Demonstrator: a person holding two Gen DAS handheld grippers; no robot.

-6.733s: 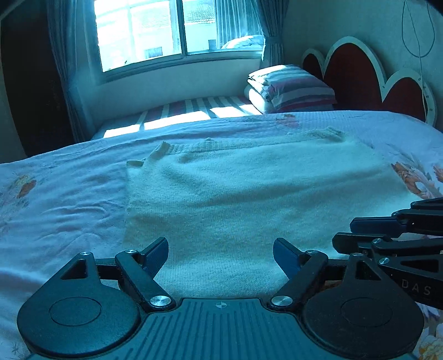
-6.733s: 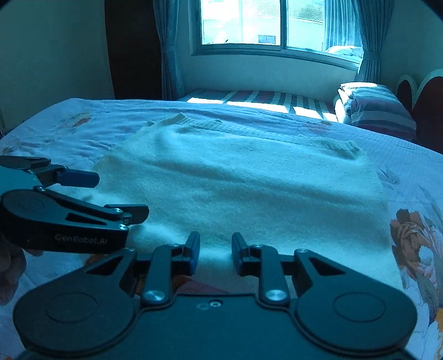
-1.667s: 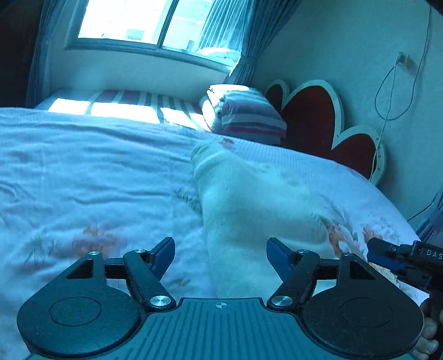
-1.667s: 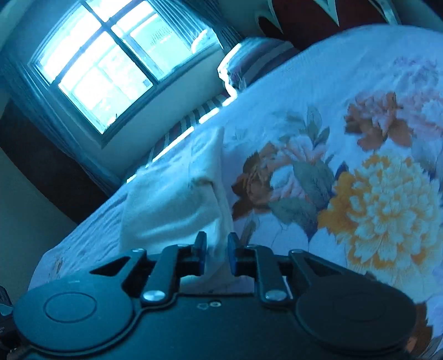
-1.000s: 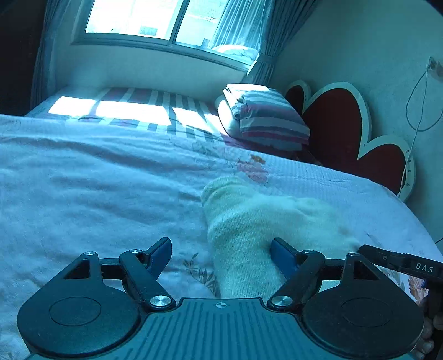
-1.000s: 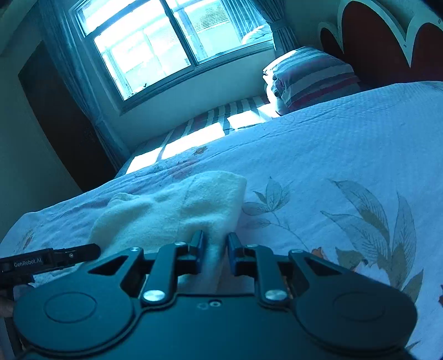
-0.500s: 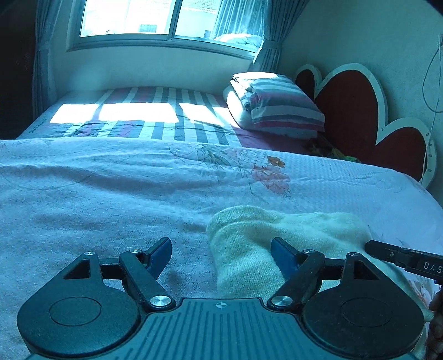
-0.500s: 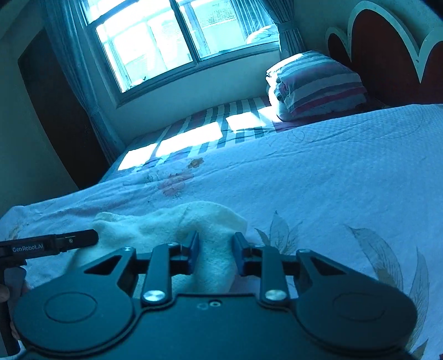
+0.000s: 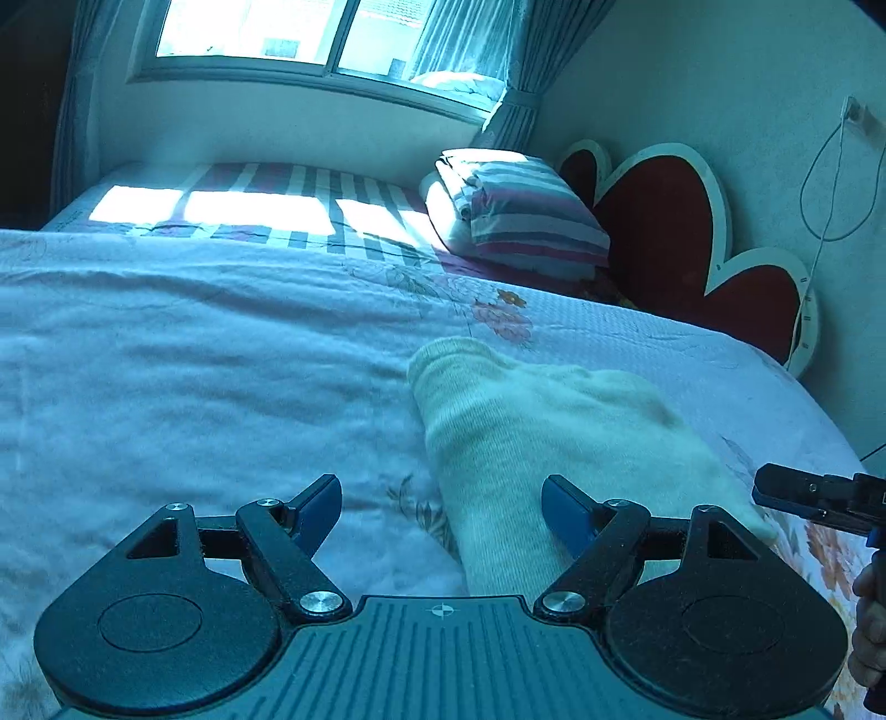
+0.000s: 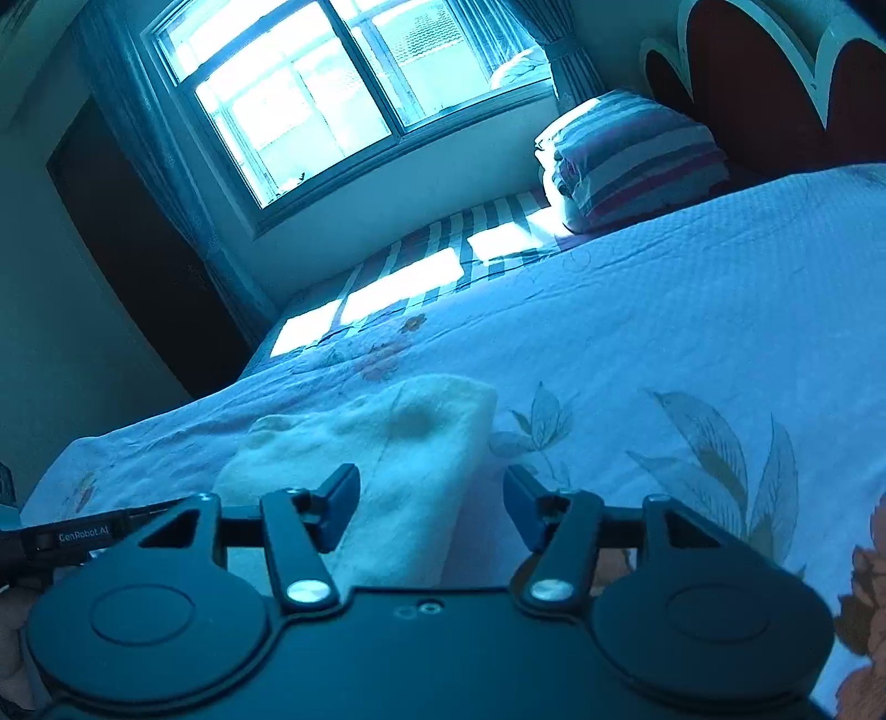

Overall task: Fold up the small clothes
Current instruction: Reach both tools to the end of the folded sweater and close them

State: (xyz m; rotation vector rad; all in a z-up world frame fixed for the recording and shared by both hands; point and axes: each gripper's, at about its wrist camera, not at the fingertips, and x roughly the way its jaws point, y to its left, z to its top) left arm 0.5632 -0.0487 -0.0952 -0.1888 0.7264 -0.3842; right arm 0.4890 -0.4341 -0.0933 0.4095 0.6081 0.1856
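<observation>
A cream knitted garment (image 9: 542, 437) lies folded into a thick bundle on the floral bedspread (image 9: 194, 360). My left gripper (image 9: 440, 507) stands open over its near end, pads not pressing it. In the right wrist view the same garment (image 10: 398, 459) lies on the bedspread (image 10: 664, 343) under my right gripper (image 10: 429, 507). Those jaws are opening, and the cloth's edge sits in the gap untouched by the pads. The right gripper's fingers (image 9: 797, 490) show at the far right of the left view. At the left edge of the right view is the left gripper's finger (image 10: 83, 534).
A folded striped quilt (image 9: 520, 210) sits at the head of the bed by the red scalloped headboard (image 9: 675, 232). A striped sheet (image 9: 249, 205) lies under the window (image 9: 310, 33). A cable (image 9: 830, 183) hangs on the wall at right.
The right jaws, nearly shut around the garment's edge a second ago, have spread wide and let it go. Both views have swung a little; the left gripper stays open.
</observation>
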